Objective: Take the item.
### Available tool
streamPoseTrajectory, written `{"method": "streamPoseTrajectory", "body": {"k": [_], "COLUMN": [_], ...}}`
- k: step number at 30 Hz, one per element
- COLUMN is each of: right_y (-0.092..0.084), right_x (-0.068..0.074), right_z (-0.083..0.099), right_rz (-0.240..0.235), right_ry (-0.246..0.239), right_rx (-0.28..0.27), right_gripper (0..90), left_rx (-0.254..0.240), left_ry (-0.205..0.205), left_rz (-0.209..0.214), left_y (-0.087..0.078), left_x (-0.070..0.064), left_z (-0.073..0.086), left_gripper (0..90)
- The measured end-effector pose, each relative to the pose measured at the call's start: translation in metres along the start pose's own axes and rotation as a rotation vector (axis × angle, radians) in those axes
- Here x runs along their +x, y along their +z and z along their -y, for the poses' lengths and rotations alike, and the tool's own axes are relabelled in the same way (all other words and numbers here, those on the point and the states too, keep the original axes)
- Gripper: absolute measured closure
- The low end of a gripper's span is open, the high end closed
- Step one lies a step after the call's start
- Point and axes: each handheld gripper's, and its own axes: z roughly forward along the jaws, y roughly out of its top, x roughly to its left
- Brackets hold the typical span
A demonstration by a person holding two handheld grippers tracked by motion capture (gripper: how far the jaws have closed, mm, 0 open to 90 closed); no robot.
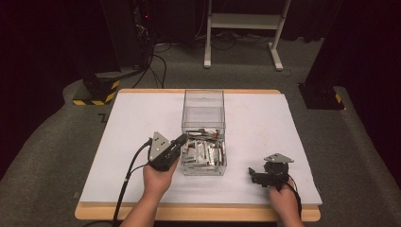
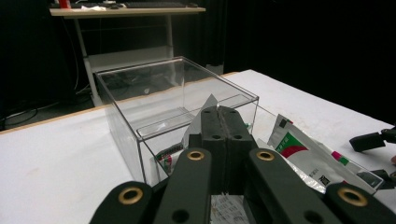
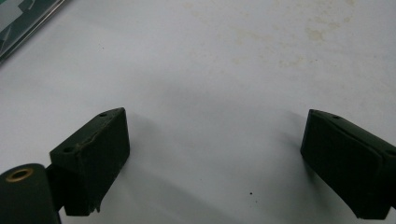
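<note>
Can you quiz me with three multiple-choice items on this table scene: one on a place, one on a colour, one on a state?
1. Where are the sachets?
A. in the near compartment of the clear box
B. on the floor
C. in its far compartment

2. What colour is the table cover?
A. green
B. white
C. red

3. How do the right gripper jaws stand?
A. shut on a sachet
B. shut on nothing
C. wide open

Key: 1 A, the sachets fill the near section. 2 B, the sheet is white. 3 C, bare table shows between the jaws.
</note>
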Motion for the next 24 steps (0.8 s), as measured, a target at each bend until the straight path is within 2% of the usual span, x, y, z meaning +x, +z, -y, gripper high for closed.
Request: {"method": "streamPoseTrajectory", "body": {"k": [17,24], "right_y": [0.000,0.000], "right_x": [0.000,0.000], "right_z": [0.000,0.000], "right_rz": [0.000,0.000], "right_ry": [-0.001,-0.001], "right_rx": [0.000,0.000], "right_gripper": [7.9,7.9], "left_rx": [-0.034,-0.056], "left_ry": [0.028,0.008], "left_rz": [0.013,0.020], "left_y": [-0.008,-0.017], "left_x": [-0.004,0.002], "left_z": [-0.011,-0.015], "left_gripper": [89.8,89.8]}}
